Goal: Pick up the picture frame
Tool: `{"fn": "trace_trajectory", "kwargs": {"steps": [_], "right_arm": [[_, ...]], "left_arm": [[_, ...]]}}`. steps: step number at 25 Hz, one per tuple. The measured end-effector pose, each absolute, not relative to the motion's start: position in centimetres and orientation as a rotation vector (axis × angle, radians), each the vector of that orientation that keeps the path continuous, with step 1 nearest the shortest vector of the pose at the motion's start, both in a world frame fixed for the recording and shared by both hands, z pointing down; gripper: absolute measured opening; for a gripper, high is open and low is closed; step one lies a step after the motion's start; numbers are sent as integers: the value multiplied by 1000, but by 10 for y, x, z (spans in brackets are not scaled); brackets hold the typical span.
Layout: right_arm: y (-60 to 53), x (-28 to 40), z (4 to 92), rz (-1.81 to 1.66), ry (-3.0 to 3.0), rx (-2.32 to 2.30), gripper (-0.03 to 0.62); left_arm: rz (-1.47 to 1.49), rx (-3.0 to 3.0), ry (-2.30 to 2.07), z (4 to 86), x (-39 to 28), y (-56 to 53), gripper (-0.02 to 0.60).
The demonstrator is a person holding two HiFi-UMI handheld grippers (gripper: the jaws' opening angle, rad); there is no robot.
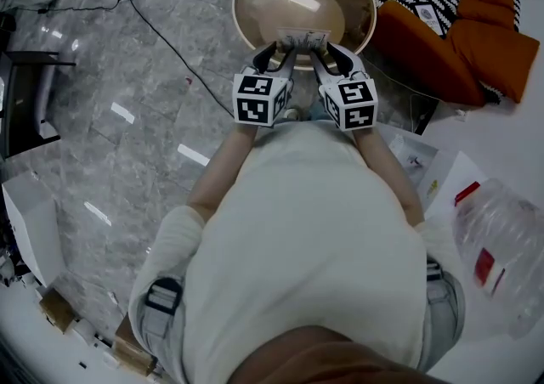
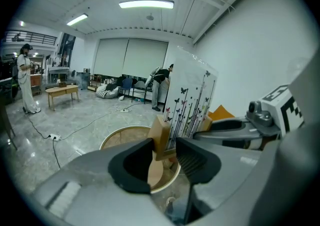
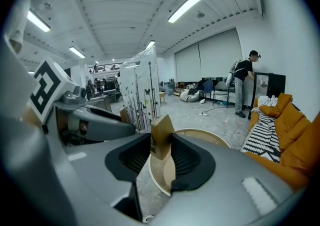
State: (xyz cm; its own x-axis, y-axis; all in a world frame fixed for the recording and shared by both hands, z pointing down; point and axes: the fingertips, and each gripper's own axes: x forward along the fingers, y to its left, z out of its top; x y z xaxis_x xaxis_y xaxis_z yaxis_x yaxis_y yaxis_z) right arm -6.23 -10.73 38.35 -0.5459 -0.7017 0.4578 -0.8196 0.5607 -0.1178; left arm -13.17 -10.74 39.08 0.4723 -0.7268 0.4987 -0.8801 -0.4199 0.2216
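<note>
At the near rim of the round worktop [image 1: 246, 30]: picture frame [image 1: 302, 37], upright, one wooden end block clamped in the jaws of left gripper [image 1: 279, 52] and right gripper [image 1: 327, 52] each. Open floor [image 1: 127, 85] leftward; orange sofa [image 1: 476, 47] near on the right

Glossy polished stone floor [image 1: 127, 76]; clear glossy plastic frame [image 2: 192, 95] on pale matt wood blocks [image 2: 160, 135]; matt cloth sofa [image 1: 484, 51].
</note>
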Motion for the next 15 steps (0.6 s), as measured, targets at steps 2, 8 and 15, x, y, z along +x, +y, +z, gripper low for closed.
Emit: {"fn": "trace_trajectory", "kwargs": {"steps": [2,8,15], "right_arm": [[-108,-61,383,455,-2438,1244,129],[-109,-56,382,447,-2441,1254,127],[-109,-52,381,440,-2444,1258,126]], "left_arm": [[458,2274,-1336,391,-130,-108,153],[454,2284,-1336,389,-125,-109,153],[457,2296,-1337,387,-121,-111,153]]}}
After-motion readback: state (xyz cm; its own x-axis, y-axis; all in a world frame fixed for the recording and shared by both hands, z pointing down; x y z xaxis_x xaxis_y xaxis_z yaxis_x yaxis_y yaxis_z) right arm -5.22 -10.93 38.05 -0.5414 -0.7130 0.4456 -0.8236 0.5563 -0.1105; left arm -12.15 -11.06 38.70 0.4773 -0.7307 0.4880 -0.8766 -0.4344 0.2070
